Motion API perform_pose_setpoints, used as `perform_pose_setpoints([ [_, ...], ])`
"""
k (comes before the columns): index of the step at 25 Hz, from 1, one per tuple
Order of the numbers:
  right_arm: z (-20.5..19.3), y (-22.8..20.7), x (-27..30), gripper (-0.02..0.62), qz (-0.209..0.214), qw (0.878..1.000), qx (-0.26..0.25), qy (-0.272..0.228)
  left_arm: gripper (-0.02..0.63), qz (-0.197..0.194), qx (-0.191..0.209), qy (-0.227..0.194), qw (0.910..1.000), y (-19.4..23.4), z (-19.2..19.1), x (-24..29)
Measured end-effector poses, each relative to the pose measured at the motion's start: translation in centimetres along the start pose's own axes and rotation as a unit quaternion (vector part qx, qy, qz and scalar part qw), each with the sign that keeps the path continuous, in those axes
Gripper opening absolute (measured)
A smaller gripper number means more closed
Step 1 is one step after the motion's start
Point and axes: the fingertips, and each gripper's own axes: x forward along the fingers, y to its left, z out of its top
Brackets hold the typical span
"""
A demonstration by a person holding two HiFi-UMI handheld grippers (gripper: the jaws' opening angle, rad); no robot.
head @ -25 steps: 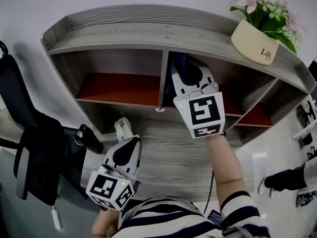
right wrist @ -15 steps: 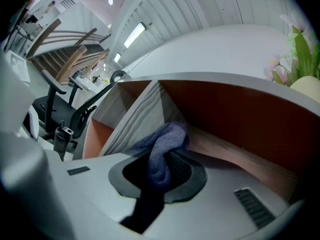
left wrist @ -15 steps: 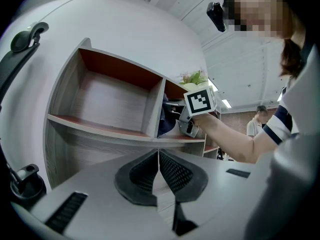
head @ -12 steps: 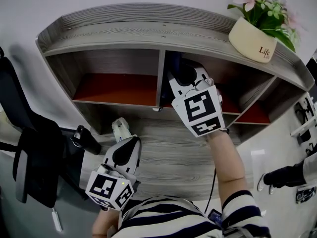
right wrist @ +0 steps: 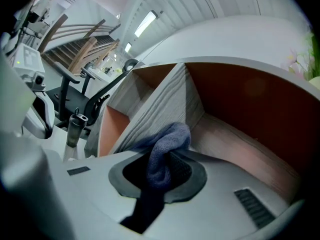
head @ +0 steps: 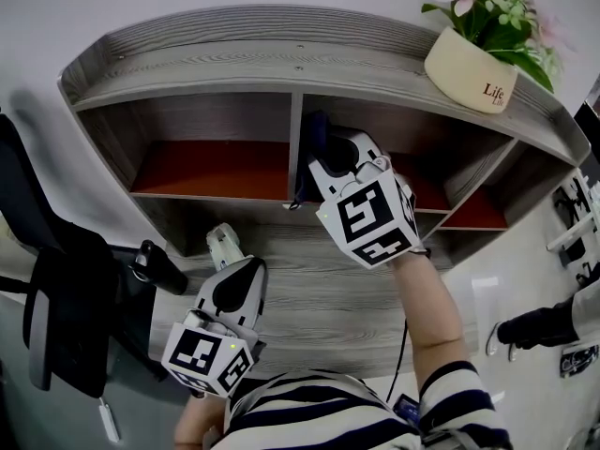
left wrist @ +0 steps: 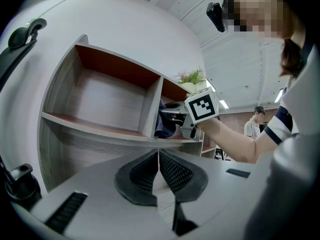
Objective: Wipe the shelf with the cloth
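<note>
Loosely bunched, blue-grey cloth [right wrist: 167,139] sits clamped by the right gripper [right wrist: 159,166]; left gripper [left wrist: 158,161] jaws together.

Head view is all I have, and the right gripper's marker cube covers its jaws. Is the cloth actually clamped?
Observer: Yes. The right gripper view shows the right gripper with its jaws shut on the blue cloth, which bunches up past the tips.
Operator: Is it down on the wood?
Observer: The left gripper view shows it reaching down to the shelf board, right beside the divider. It appears to rest there.
Operator: And the left gripper?
Observer: The left gripper has its jaws together, with nothing between them.
</note>
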Motion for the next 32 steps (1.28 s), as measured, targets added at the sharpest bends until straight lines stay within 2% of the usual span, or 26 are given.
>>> perform_pose_setpoints([
  [10, -2.2, 2.4, 0.0, 0.066, 0.036, 0.998, -0.043, 0.038, 0.023, -0.007, -0.002, 0.001, 1.0000, -0.2, -0.1, 0.3],
  [19, -3.5, 3.4, -0.1, 0.066, 0.046, 0.994, -0.081, 0.059, 0.021, -0.014, -0.002, 0.000, 0.9999, -0.6, -0.1, 0.6],
  [25, -4.8, 2.7, -0.4, 0.066, 0.035, 0.992, -0.084, 0.082, 0.022, -0.021, -0.001, 0.004, 0.9998, -0.9, -0.1, 1.0],
  [32, -6.9, 0.8, -1.6, 0.066, 0.002, 0.990, -0.090, 0.111, 0.022, -0.034, -0.002, 0.008, 0.9994, -1.4, -0.3, 1.7],
])
